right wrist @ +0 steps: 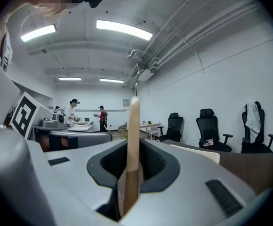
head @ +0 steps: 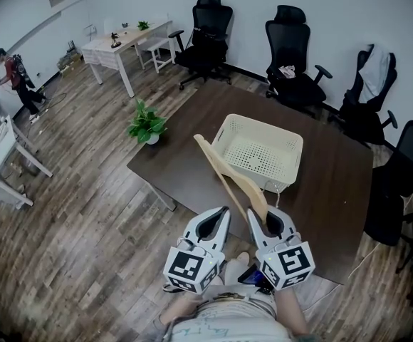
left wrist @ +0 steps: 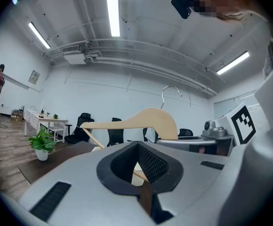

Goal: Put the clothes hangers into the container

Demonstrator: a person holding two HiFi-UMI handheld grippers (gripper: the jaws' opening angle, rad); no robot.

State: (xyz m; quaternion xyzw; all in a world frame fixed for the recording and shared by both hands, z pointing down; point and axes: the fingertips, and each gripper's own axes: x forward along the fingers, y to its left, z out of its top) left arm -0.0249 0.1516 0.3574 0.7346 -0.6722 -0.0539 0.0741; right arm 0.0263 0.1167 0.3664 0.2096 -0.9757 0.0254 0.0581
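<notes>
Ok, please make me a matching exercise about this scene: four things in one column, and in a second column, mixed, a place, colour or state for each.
1. hanger
2. basket
3. plant
4. left tool

A. green
B. empty, on the table
C. shut, holding nothing
D. clamped in the right tool

Pairs: 1-D, 2-B, 3-A, 4-C
</notes>
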